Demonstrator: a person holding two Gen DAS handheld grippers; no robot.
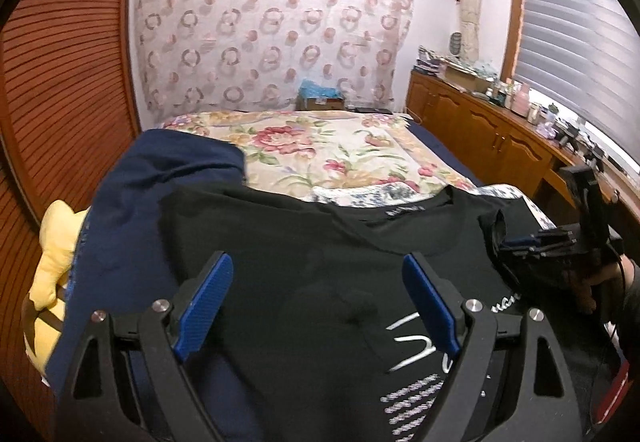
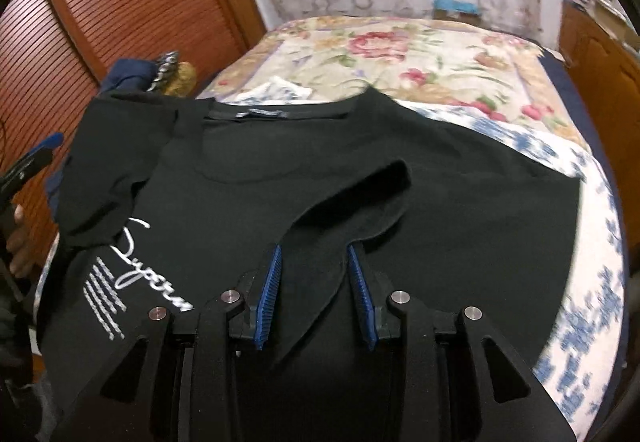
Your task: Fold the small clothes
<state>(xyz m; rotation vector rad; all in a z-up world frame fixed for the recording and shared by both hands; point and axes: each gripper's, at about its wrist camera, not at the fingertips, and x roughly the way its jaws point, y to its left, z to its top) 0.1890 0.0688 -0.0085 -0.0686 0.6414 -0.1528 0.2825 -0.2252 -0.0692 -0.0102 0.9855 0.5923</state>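
Partly legible white script on black T-shirt point(image 2: 248, 178)

A home bedroom. A bed point(image 1: 312, 146) with a floral cover fills the middle of the frame, a patterned curtain point(image 1: 272, 26) hangs behind it, louvred wooden doors point(image 1: 68, 82) stand at left, and low wooden cabinets point(image 1: 492, 138) crowded with bottles run under a blind-covered window point(image 1: 576, 26) at right.

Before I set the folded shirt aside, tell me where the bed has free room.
The floral bedspread beyond the black T-shirt's collar lies bare up to the patterned curtain. The blue-and-white cover along the shirt's right edge shows only a narrow strip. It is crowded on the left: a navy garment and a yellow soft toy sit against the slatted door.
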